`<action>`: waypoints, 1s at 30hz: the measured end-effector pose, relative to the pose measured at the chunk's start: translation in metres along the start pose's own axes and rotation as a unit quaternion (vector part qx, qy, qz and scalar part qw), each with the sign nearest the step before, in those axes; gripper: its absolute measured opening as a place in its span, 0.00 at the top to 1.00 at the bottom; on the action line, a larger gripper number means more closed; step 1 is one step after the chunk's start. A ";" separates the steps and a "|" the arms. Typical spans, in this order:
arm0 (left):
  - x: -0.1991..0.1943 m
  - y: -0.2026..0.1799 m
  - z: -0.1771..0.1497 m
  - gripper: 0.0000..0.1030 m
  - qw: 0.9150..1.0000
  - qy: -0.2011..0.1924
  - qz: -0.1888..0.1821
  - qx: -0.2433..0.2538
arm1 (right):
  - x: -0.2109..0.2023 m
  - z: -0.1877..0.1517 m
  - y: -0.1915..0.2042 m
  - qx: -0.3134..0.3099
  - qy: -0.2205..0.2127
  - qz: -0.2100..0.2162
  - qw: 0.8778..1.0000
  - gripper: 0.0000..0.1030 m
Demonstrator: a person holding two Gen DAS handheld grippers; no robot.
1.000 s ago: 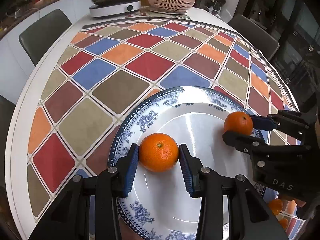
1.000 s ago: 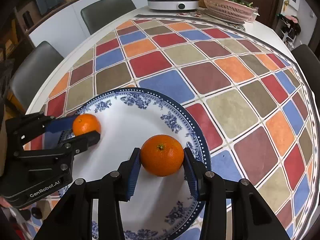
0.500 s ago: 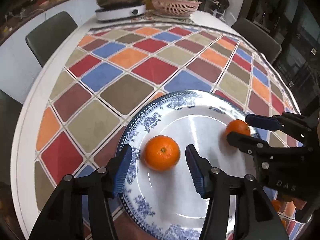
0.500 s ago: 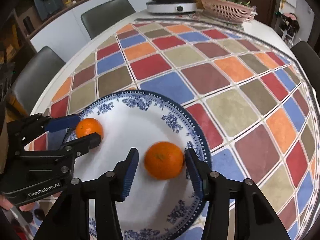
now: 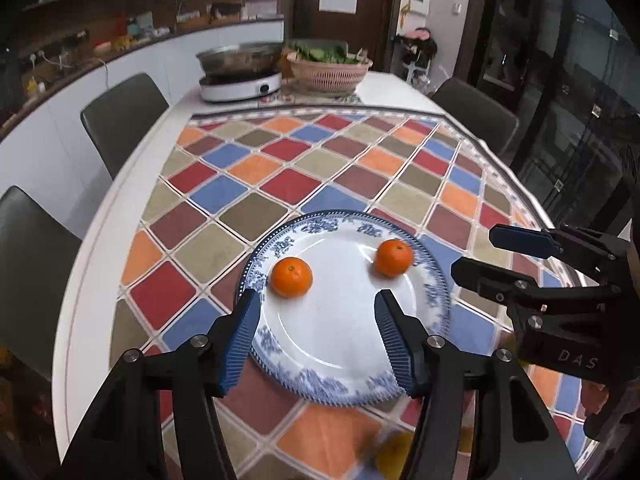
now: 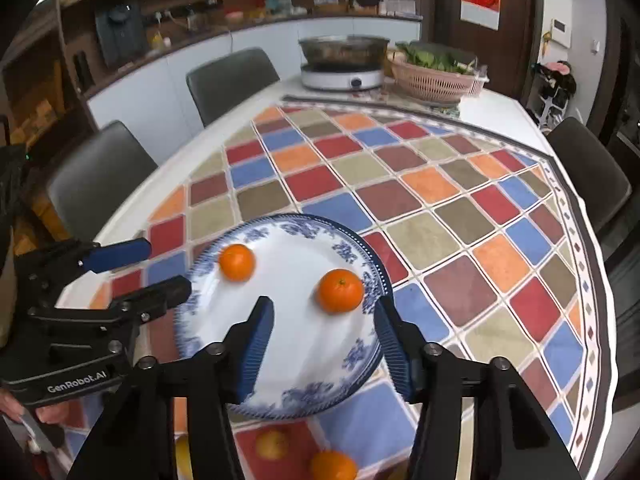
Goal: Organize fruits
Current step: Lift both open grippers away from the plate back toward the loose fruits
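Both grippers lifted, oranges [image 5: 291, 277] (stems up) released

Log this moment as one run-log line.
left gripper: open, jaws just opening, empty | right gripper: open, jaws just opening, empty | oranges: on plate, apart

Two oranges [image 5: 291, 277] [image 5: 394, 258] lie on one plate [image 5: 344, 364]. At least two more fruits [image 6: 333, 465] [image 6: 272, 445] sit on the cloth [image 6: 448, 208] nearer the camera, partly hidden. There are two grippers [image 5: 316, 336] [image 6: 324, 338], four chairs [image 6: 230, 80] [image 6: 96, 172] [image 6: 588, 168] [image 5: 476, 110], one pan [image 6: 344, 51], one cooker [image 6: 342, 77] and one basket [image 6: 436, 78].
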State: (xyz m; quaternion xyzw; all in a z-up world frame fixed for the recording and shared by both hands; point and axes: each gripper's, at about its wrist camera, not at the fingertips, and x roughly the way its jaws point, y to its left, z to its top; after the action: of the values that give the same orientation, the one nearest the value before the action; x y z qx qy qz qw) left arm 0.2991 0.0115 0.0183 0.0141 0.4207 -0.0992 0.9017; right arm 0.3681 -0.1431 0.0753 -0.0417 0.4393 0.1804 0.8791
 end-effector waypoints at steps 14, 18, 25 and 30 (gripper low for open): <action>-0.106 -0.030 -0.047 0.30 0.997 -0.077 0.020 0.020 | -0.106 -0.046 0.032 -0.016 -0.080 -0.008 0.997 0.37; -0.120 -0.037 -0.063 0.29 0.996 -0.080 0.014 0.025 | -0.126 -0.062 0.035 -0.010 -0.093 -0.013 0.996 0.37; -0.132 -0.049 -0.086 0.26 0.996 -0.090 0.010 0.025 | -0.149 -0.093 0.035 0.009 -0.100 -0.026 0.995 0.37; -0.132 -0.057 -0.103 0.23 0.995 -0.093 0.011 0.035 | -0.151 -0.114 0.031 0.026 -0.093 -0.030 0.995 0.37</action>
State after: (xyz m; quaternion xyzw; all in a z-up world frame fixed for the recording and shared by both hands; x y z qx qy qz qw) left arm 0.1275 -0.0106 0.0557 0.0412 0.3314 -0.1047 0.9368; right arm 0.1876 -0.1834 0.1275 -0.0149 0.3590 0.1457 0.9218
